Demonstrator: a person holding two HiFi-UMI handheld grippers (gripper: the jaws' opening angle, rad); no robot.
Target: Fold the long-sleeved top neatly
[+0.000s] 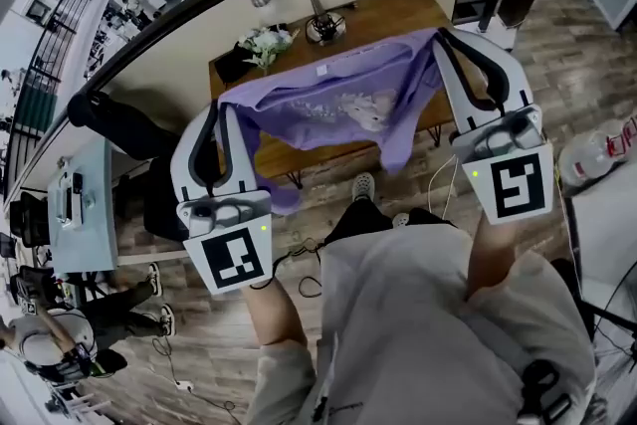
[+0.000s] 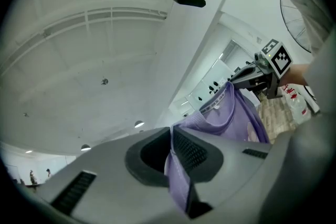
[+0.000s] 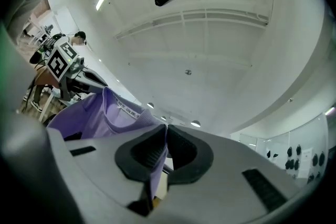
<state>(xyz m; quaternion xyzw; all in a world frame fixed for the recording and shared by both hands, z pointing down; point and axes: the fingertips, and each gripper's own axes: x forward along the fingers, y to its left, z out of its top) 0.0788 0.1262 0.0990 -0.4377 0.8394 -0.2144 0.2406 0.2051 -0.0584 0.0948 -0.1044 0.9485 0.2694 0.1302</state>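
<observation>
A lilac long-sleeved top (image 1: 333, 100) with a pale print hangs stretched between my two grippers above a wooden table (image 1: 398, 13). My left gripper (image 1: 225, 106) is shut on the top's left shoulder, and lilac cloth (image 2: 176, 176) runs between its dark pads. My right gripper (image 1: 439, 37) is shut on the right shoulder, with cloth (image 3: 157, 165) pinched between its pads. The neckline and label (image 3: 126, 107) show in the right gripper view, the collar (image 2: 220, 102) in the left gripper view. A sleeve (image 1: 398, 144) dangles below the table edge on the right.
On the table stand a chrome desk lamp (image 1: 318, 20) and a small bunch of white flowers (image 1: 264, 43). A black chair (image 1: 119, 124) is at the left. My shoe (image 1: 363, 186) and a cable (image 1: 299, 264) are on the wood floor. Plastic bottles (image 1: 597, 154) lie at the right.
</observation>
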